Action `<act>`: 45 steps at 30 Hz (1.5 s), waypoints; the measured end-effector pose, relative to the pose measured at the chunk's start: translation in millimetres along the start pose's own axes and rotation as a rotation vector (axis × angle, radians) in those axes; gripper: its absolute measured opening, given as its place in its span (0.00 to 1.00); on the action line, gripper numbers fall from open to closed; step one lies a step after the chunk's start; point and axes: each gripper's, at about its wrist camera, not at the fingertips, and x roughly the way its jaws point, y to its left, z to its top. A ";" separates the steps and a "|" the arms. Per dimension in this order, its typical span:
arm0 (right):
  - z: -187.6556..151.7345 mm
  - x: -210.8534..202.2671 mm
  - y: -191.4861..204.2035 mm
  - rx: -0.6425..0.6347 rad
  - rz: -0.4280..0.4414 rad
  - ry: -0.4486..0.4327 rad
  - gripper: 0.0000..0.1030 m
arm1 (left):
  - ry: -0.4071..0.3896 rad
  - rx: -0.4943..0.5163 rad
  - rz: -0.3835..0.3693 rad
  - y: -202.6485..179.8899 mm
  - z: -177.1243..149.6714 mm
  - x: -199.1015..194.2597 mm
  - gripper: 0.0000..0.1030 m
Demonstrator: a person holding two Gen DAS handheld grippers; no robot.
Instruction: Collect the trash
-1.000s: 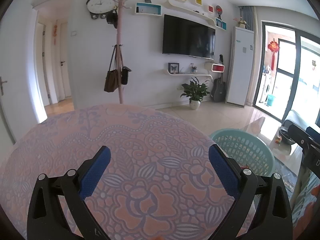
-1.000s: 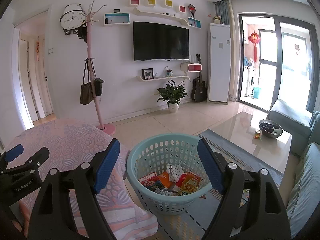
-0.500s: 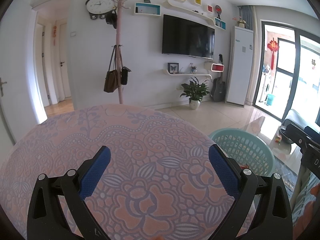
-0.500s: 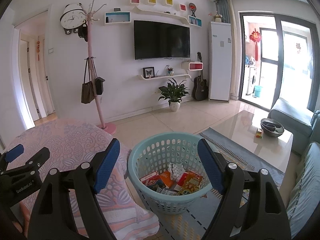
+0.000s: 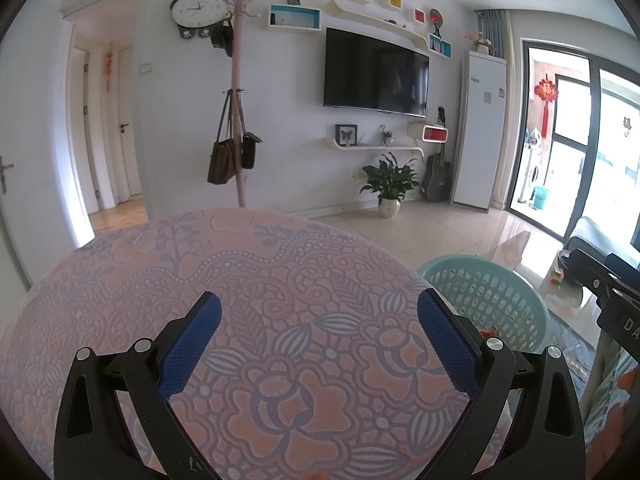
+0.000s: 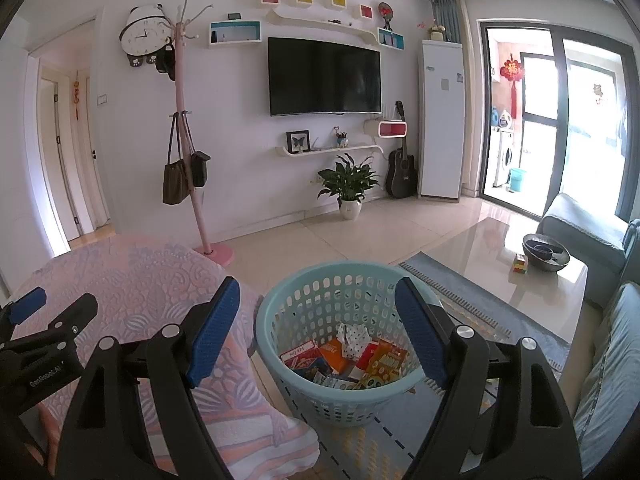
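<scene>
With both tongs spread & empty, I log: L tongs (image 5: 319, 320) over bare patterned worktop (image 5: 280, 264), R tongs (image 6: 318, 312) above basket (image 6: 280, 304) w/ trash (image 6: 348, 356) inside; task approx done, none left visible.

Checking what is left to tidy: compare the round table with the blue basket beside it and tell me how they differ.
The table is covered by a pink floral cloth, while the basket is pale blue plastic with perforated walls. The table's visible top carries no trash, while the basket holds crumpled wrappers and small boxes. The table stands higher; the basket sits lower, on a rug by its edge. Both are round.
</scene>
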 end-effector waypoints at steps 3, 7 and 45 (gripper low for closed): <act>-0.1 0.0 0.0 0.001 0.001 0.001 0.74 | 0.000 0.000 0.000 0.0 0.0 0.0 0.92; -0.6 0.8 -0.5 0.003 0.001 0.004 0.74 | 0.001 -0.001 -0.001 -0.3 0.1 -0.2 0.92; -8.8 3.2 -3.3 0.013 0.001 0.022 0.74 | 0.003 0.007 -0.002 -0.5 0.3 0.4 0.92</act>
